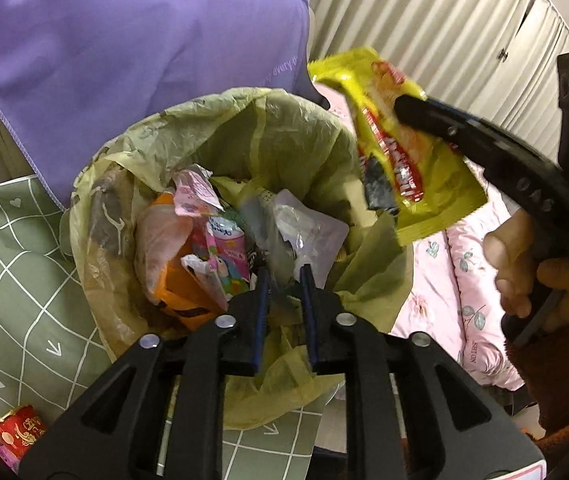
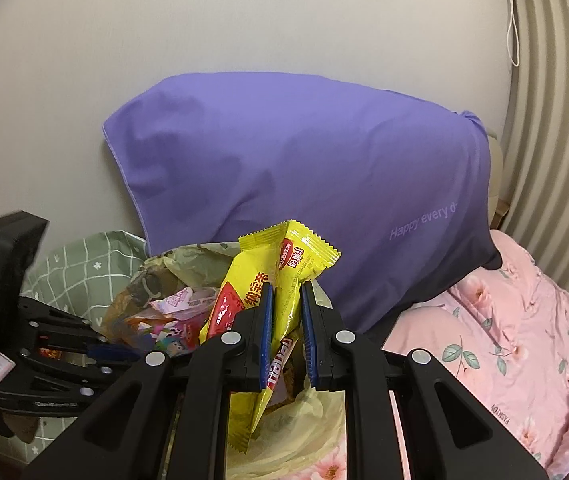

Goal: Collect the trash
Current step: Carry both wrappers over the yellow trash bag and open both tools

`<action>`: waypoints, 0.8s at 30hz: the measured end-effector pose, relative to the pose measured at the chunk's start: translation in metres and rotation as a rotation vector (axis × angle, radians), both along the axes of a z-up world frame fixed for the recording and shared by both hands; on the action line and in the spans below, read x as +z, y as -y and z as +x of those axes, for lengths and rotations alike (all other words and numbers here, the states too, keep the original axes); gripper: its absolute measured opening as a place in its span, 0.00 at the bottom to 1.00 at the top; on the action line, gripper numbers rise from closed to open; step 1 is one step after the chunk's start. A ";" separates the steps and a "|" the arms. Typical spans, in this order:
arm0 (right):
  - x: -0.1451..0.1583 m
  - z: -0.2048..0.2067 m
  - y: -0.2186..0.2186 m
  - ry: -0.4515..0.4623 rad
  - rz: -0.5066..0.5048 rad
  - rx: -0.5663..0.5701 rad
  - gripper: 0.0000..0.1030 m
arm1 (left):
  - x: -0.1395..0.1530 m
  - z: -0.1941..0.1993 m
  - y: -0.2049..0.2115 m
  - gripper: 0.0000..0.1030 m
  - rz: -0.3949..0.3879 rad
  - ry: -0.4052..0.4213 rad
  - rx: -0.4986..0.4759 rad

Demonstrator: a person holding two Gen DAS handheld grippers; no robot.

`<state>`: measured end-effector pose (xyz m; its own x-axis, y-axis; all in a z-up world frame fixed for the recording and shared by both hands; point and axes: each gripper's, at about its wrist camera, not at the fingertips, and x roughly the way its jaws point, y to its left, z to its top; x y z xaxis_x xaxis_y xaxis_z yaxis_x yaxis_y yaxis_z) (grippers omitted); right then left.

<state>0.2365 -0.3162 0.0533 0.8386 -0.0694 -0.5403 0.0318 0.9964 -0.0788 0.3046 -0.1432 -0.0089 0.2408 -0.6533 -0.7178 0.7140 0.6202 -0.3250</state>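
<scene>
A bin lined with a yellow-green bag (image 1: 96,208) holds several wrappers, pink, orange and clear. My left gripper (image 1: 284,277) hangs over the bin's near side, jaws a little apart with nothing gripped between them. A clear plastic wrapper (image 1: 308,232) lies just ahead of its tips. My right gripper (image 2: 286,294) is shut on a yellow snack wrapper (image 2: 284,264), which hangs down between the pads. In the left wrist view that yellow snack wrapper (image 1: 404,168) is held above the bin's right rim by the right gripper (image 1: 402,107). The left gripper (image 2: 124,354) shows at lower left, over the bin (image 2: 172,260).
A purple pillow (image 2: 304,168) leans on the wall behind the bin. Green grid-patterned cloth (image 1: 16,280) lies left of it and a pink floral quilt (image 2: 524,340) to the right. A red can (image 1: 18,432) sits at lower left. Ribbed curtains (image 1: 444,20) hang at the back right.
</scene>
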 end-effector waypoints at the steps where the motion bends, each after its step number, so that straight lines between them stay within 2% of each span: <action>1: -0.001 0.002 0.000 -0.006 -0.004 -0.003 0.14 | 0.002 0.000 -0.002 0.32 -0.011 -0.001 0.004; 3: -0.005 0.007 0.002 -0.018 0.004 -0.004 0.14 | 0.005 0.001 -0.008 0.43 -0.036 -0.009 0.009; 7: -0.011 0.014 0.003 -0.031 0.031 0.003 0.14 | 0.021 -0.003 -0.021 0.52 -0.074 0.027 0.049; 14: -0.016 0.016 -0.003 -0.028 0.063 0.029 0.17 | 0.044 -0.019 -0.038 0.57 -0.095 0.143 0.126; 16: -0.016 0.015 -0.004 -0.027 0.064 0.035 0.29 | 0.047 -0.021 -0.043 0.57 -0.105 0.144 0.152; 20: -0.014 0.010 -0.003 -0.015 0.064 0.031 0.30 | 0.051 -0.023 -0.054 0.57 -0.115 0.142 0.198; 24: -0.012 0.004 -0.001 -0.005 0.072 0.022 0.36 | 0.051 -0.027 -0.073 0.60 -0.131 0.140 0.259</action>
